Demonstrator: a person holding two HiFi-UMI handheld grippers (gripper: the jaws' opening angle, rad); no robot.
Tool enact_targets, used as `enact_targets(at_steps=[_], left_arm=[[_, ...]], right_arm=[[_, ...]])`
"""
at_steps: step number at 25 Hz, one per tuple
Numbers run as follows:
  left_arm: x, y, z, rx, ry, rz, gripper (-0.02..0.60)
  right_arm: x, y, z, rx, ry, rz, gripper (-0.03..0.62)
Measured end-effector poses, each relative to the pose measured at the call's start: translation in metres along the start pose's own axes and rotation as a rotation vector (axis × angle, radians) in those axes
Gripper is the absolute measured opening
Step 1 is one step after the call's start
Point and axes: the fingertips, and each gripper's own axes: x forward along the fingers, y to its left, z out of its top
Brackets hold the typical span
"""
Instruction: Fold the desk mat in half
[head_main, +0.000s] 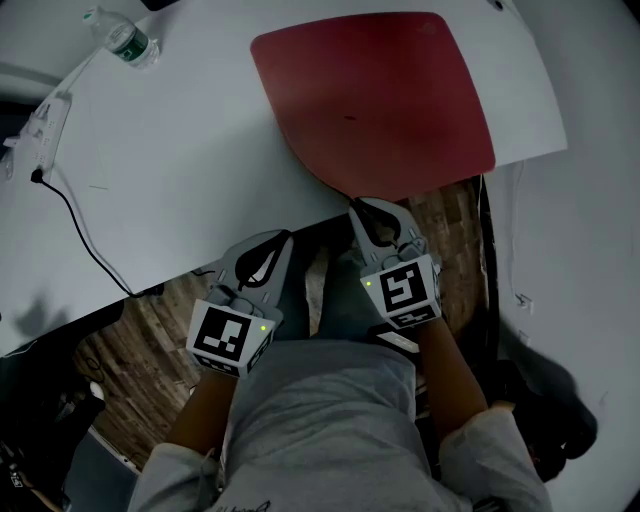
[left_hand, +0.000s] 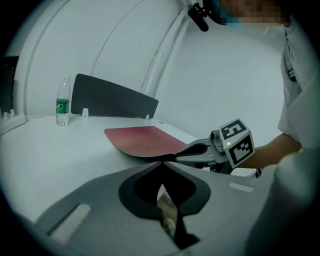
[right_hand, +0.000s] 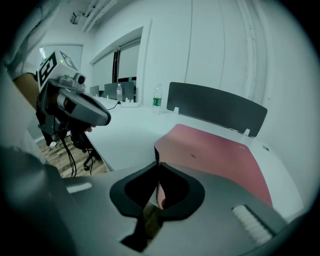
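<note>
The red desk mat (head_main: 375, 95) lies flat on the white table (head_main: 190, 150), its near edge reaching the table's front edge. My right gripper (head_main: 357, 203) is shut on that near edge by the mat's left front corner. In the right gripper view the mat (right_hand: 215, 150) spreads away from the jaws, and its edge runs between the closed tips of the right gripper (right_hand: 159, 163). My left gripper (head_main: 285, 237) hangs just below the table's front edge, left of the mat, shut on nothing. Behind the left gripper (left_hand: 161, 162) only wooden floor shows.
A water bottle (head_main: 122, 38) stands at the far left of the table, with a power strip (head_main: 40, 125) and a black cable (head_main: 75, 215) along the left side. A dark divider panel (left_hand: 112, 97) rises behind the mat. A wall lies to the right.
</note>
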Motion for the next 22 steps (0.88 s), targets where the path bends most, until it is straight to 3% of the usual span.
enact_targets(at_steps=[10, 22], left_arm=[[0.044, -0.02, 0.021, -0.017, -0.012, 0.079, 0.02], [0.107, -0.069, 0.052, -0.004, -0.006, 0.1, 0.02]], right_arm=[[-0.019, -0.054, -0.004, 0.151, -0.108, 0.058, 0.021], [-0.048, -0.122, -0.016, 0.204, -0.153, 0.088, 0.021]])
